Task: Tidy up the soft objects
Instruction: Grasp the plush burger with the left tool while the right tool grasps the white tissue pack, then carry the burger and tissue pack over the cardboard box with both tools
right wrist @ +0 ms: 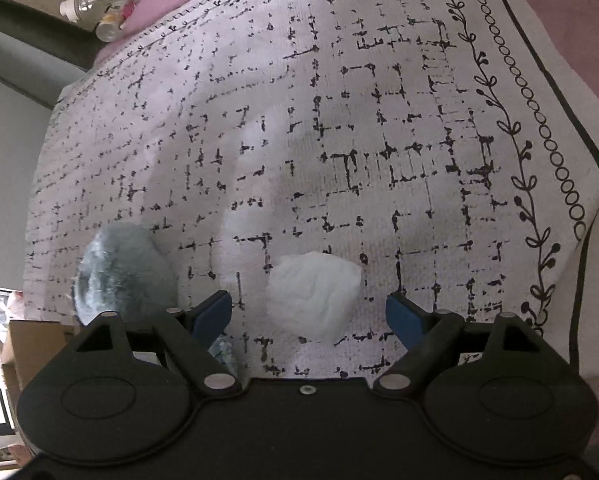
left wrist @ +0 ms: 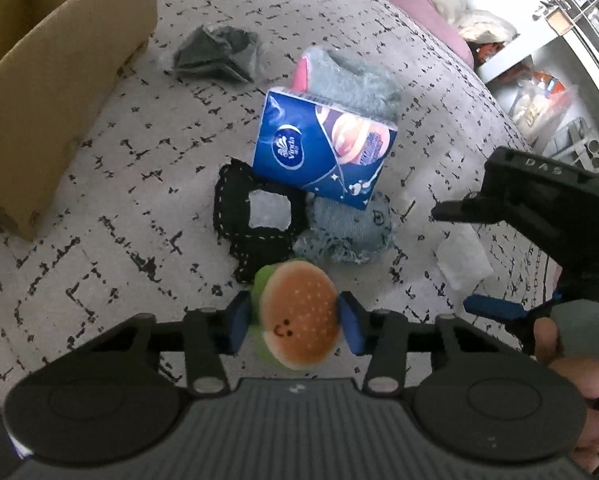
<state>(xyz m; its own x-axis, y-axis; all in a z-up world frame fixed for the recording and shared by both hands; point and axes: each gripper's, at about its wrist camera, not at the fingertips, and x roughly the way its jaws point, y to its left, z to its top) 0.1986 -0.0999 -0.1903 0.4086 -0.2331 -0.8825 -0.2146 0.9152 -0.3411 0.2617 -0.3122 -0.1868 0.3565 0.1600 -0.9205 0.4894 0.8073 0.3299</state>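
Left tongs (left wrist: 295,322) have their blue pads pressed against both sides of a little plush burger (left wrist: 299,314), clenched on it where it lies on the patterned bedspread (left wrist: 99,200). Right tongs (right wrist: 309,314) stand spread wide over a crumpled white wad (right wrist: 313,294), which sits between the pads with a clear gap on each side, so nothing is gripped there yet. Just beyond the burger lie a black crocheted piece (left wrist: 255,216) and a frayed denim pouch (left wrist: 347,232), touching one another, with a blue tissue pack (left wrist: 323,148) resting partly over them and a grey fluffy slipper (left wrist: 359,80) behind it. Farther off sits a dark folded cloth (left wrist: 215,54), and at the left edge an open cardboard box (left wrist: 51,80), which I take to be where the soft things go. By my reading, both hands are at the picking-up step. Next, the left would need to lift the burger without squeezing it out of shape and carry it over to the box, while the right must close gently on the wad, which looks light and easy to crush.
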